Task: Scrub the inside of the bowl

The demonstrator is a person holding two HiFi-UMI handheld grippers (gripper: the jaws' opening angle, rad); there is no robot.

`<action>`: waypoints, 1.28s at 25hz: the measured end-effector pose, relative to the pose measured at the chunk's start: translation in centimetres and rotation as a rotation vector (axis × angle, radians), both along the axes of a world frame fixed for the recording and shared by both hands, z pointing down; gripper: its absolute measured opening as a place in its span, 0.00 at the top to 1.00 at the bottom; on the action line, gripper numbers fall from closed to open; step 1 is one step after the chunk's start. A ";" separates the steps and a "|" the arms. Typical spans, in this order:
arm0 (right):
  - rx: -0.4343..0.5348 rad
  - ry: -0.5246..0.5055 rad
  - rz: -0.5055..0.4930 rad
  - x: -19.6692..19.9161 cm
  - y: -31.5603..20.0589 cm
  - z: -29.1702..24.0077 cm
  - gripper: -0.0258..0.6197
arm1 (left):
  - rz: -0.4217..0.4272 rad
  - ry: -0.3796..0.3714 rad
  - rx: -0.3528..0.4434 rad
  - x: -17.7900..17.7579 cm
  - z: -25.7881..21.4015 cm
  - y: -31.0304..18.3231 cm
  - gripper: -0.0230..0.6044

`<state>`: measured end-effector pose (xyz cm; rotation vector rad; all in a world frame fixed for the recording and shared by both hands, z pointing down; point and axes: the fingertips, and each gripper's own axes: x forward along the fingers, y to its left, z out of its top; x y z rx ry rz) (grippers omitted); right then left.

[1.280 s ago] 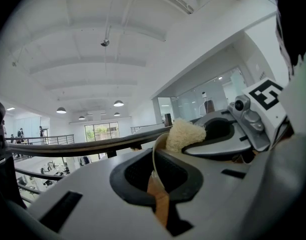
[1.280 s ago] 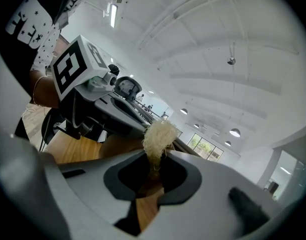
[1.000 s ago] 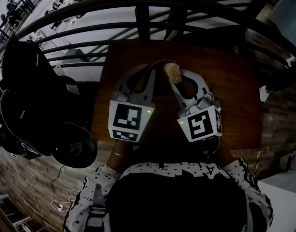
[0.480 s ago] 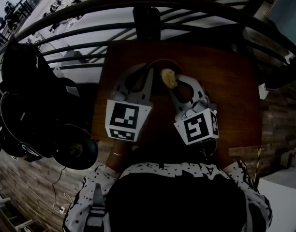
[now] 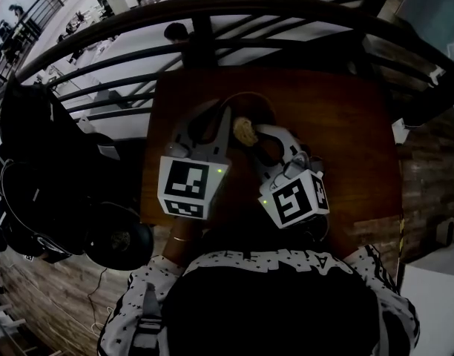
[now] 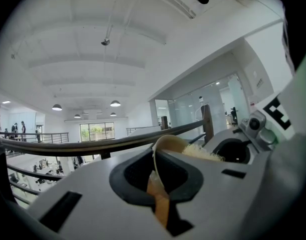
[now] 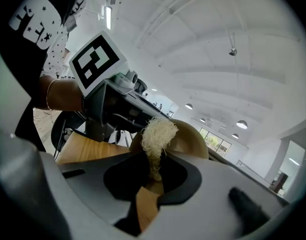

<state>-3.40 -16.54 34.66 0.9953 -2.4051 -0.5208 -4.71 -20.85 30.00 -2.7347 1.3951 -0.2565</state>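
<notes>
L tongs (image 6: 155, 183) clamped narrow on bowl (image 6: 168, 143) rim; bowl sits on table (image 5: 346, 132). R tongs (image 7: 152, 178) pinch scrub wad (image 7: 158, 131) at bowl's near wall, w/ interior straight ahead of R tongs.

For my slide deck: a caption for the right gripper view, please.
Right gripper shut on a pale fibrous scrubber, its tuft inside a tan bowl.
</notes>
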 end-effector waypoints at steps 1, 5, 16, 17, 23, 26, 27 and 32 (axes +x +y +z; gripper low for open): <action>-0.003 -0.004 -0.007 -0.1 0.0 0.0 0.87 | 0.002 0.001 0.000 0.1 0.0 -0.1 0.92; -0.022 -0.023 -0.027 -0.7 -0.1 0.0 0.87 | -0.006 0.004 -0.008 0.0 0.0 -0.3 0.92; -0.057 -0.361 -0.169 -0.9 1.3 -4.7 0.87 | -0.056 0.033 -0.016 -2.3 -0.2 -0.1 0.92; -0.055 -0.405 -0.172 -0.6 1.6 -5.5 0.87 | -0.061 0.028 -0.012 -2.5 -0.1 -0.1 0.92; 0.110 -0.331 -0.238 1.6 1.7 -9.7 0.87 | -0.007 0.023 -0.003 -3.6 0.1 0.4 0.92; 0.154 -0.240 -0.253 2.3 -0.7 -10.1 0.87 | 0.015 0.054 -0.018 -4.0 0.0 0.3 0.92; 0.148 -0.235 -0.247 2.5 -1.5 -10.3 0.87 | 0.015 0.047 -0.017 -4.1 0.0 0.3 0.92; 0.108 -0.198 -0.330 1.9 -3.3 -11.1 0.87 | 0.036 -0.018 0.020 -3.3 -0.6 0.8 0.92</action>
